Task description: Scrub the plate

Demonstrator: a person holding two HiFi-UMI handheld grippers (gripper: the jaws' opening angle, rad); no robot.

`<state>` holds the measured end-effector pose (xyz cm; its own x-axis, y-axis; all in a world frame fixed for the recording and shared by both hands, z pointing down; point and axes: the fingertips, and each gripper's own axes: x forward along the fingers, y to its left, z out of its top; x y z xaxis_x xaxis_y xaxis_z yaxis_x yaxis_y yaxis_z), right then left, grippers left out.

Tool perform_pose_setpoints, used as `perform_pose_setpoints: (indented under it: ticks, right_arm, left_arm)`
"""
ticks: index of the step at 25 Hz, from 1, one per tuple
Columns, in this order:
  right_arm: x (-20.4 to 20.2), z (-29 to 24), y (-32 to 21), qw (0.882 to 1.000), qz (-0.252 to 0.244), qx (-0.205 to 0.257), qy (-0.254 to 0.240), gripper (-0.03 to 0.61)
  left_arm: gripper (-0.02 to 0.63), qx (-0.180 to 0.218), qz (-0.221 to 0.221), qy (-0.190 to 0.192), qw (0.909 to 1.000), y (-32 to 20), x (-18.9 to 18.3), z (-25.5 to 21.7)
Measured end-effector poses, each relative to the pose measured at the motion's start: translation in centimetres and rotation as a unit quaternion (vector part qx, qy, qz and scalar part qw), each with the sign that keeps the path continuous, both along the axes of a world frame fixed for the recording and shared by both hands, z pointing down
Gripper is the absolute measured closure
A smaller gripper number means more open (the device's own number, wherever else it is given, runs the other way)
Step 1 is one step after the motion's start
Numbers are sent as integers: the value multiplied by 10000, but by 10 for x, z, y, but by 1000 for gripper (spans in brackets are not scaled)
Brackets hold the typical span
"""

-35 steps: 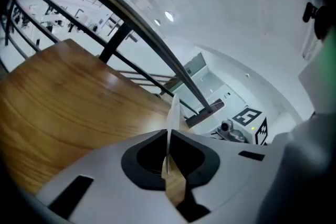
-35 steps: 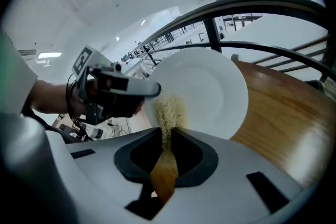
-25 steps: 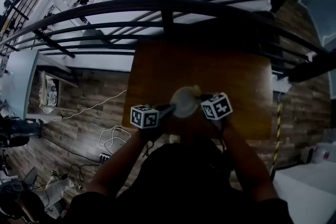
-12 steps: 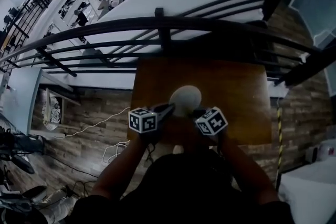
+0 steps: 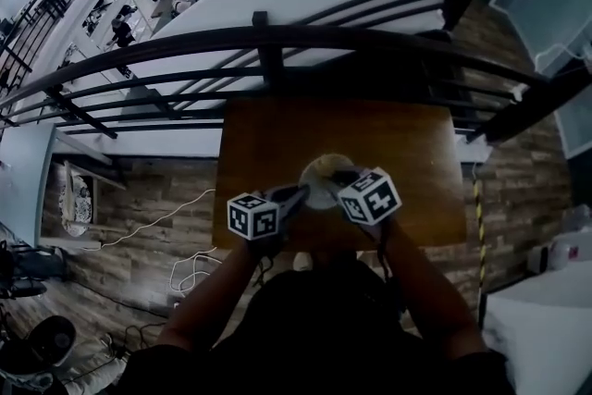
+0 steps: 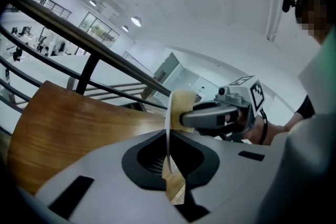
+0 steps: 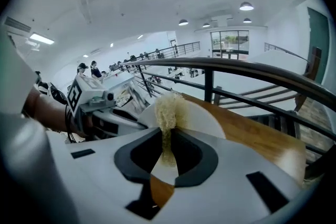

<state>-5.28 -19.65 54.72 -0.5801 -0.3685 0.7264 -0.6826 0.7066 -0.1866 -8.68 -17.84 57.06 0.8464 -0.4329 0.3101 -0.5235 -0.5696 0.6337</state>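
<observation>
Your left gripper (image 6: 169, 153) clamps the white plate (image 6: 167, 113) by its rim, raised over the wooden table (image 5: 398, 143); your right gripper (image 7: 167, 150) pinches the fibrous scrubber (image 7: 169, 107) against its face; scrubbing looks underway, finish unclear

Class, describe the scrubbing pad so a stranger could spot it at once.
Find the wooden table by the black railing. Over it, the left gripper holds a white plate. The scrubbing pad is the yellowish tuft pinched in the right gripper, fuzzy where the plate is smooth.
</observation>
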Motion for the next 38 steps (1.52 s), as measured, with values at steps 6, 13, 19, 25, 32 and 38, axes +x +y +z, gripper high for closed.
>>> perform_pose_setpoints:
  ticks: [6,13,19,25,32,38]
  right_arm:
    - [-9,30,38,9991,-194,-377,48,525]
    - [37,16,-5,9984,530,-41,182,525]
    - [-19,-25,1,9996,-94,257,-57,523]
    - [-46,8,40,9989,-379,-247,-133,525]
    - [7,29,27,9991,168,-332,180,524]
    - [23,-8,-10,9987,443,212,168,525]
  left_arm:
    - [598,246,-375,45,9990,-12,-15,-24]
    - [596,89,-406,66,9991,1,-31,-19]
    - [597,-101,-395,211,9989,9,-15,-17]
    - [597,-123,-1112,479,9926,-15,-40,-32]
    - [597,89,-1121,331,9931,-11,-51,-41]
    - [595,226,-761,78,9968,7,-28,-39]
